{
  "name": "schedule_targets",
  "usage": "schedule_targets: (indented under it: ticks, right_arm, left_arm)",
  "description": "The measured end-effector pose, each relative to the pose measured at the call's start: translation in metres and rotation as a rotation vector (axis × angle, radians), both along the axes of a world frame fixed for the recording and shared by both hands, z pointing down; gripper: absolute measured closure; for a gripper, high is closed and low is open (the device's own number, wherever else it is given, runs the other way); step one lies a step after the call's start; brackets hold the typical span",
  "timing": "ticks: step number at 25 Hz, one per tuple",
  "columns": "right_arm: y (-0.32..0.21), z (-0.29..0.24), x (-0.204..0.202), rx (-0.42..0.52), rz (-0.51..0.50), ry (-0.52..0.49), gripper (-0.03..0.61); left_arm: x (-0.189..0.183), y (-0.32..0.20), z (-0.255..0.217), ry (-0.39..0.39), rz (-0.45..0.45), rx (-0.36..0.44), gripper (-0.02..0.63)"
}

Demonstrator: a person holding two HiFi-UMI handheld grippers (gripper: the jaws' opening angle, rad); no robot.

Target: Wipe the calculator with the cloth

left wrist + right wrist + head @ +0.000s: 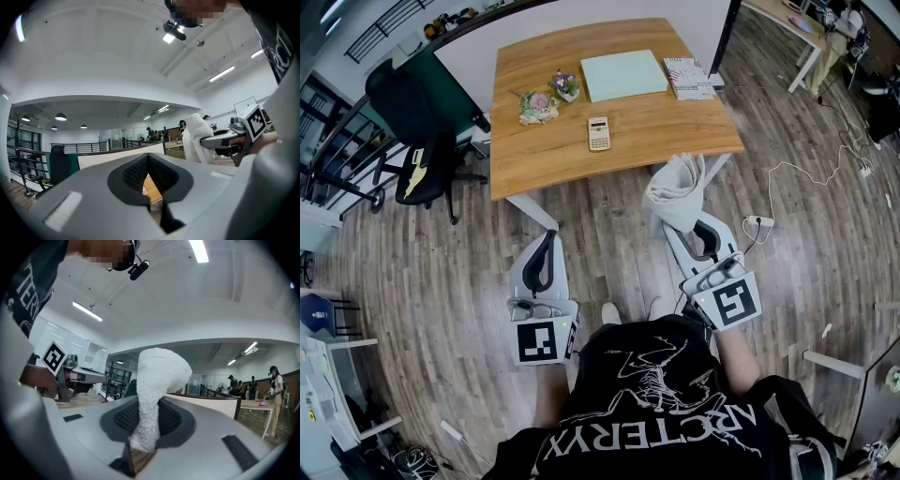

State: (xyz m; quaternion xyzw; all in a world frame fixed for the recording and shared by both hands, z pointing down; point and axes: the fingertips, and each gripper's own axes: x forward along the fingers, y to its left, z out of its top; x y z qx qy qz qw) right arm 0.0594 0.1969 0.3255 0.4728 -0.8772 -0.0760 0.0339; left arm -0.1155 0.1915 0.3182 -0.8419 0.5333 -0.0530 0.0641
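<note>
My right gripper [692, 225], clamped on the white cloth [675, 192], hangs short of the table's [516, 178] front edge; the calculator [598, 133] lies ahead and leftward, mid-table, long axis pointing away from me.

On bench [534, 159]: calculator [598, 133] at centre, flowers [539, 106] to its left.
Off near-right edge: cloth [675, 187] in right tongs [682, 225].

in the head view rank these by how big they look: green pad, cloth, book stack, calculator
1. green pad
2. cloth, nearly as large, but it hangs nearer the camera, so this rank is unsure
3. book stack
4. calculator
</note>
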Motion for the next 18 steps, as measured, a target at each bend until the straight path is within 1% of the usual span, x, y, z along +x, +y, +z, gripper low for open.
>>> schedule_targets:
  ticks: [11,13,16,18]
  right_arm:
    - [-0.012,0.0,0.0,0.002,-0.009,-0.003,0.486]
    - [-0.015,0.001,0.0,0.0,-0.012,0.003,0.486]
    - [-0.018,0.002,0.003,-0.003,-0.013,0.0,0.486]
    - [-0.019,0.002,0.007,-0.007,-0.01,-0.002,0.486]
  left_arm:
    - [0.007,-0.013,-0.002,0.0,0.012,0.006,0.604]
    - [0.008,-0.015,0.0,-0.001,0.009,-0.004,0.604]
    - [0.013,-0.017,0.004,0.001,0.005,-0.042,0.604]
    - [0.016,-0.018,0.004,-0.004,0.006,-0.044,0.604]
